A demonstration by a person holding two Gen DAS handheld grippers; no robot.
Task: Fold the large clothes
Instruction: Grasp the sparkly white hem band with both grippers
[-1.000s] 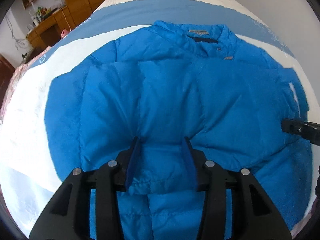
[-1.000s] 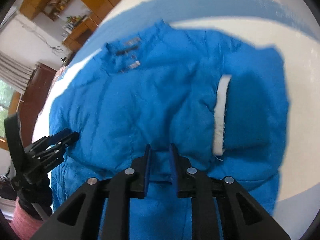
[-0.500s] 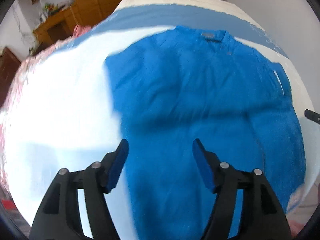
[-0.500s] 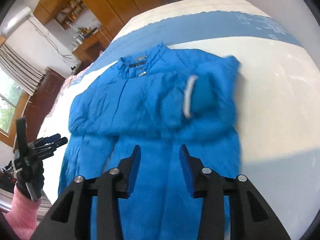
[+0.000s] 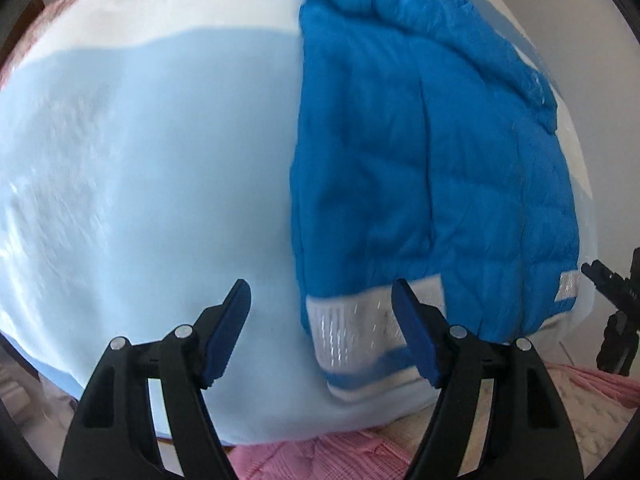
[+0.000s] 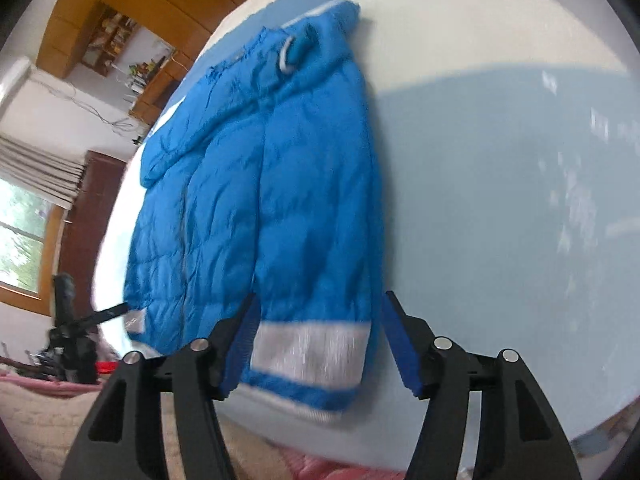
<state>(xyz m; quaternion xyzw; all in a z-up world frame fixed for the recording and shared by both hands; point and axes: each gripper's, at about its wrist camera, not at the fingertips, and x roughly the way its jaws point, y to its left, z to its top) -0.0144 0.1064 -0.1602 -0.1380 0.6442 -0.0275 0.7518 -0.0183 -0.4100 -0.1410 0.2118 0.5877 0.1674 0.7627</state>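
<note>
One blue puffer jacket (image 5: 432, 168) is lying on the bed (image 5: 140, 160), narrowed to a long strip, so the sideways folding looks done; a sleeve cuff (image 6: 287, 54) is resting up near its collar. What appears left is doubling the strip from hem toward collar. Left of the jacket, bare pale-blue bedsheet is stretching away. The left gripper (image 5: 322, 330) is hovering at the jacket's near-left hem corner, its jaws spread wide and gripping nothing, over the white ribbed hem band (image 5: 352, 322). The right gripper (image 6: 318, 346) is hovering at the jacket's near-right hem corner, jaws likewise released, straddling the band without pinching it. Count: one jacket, one bed, two grippers.
</note>
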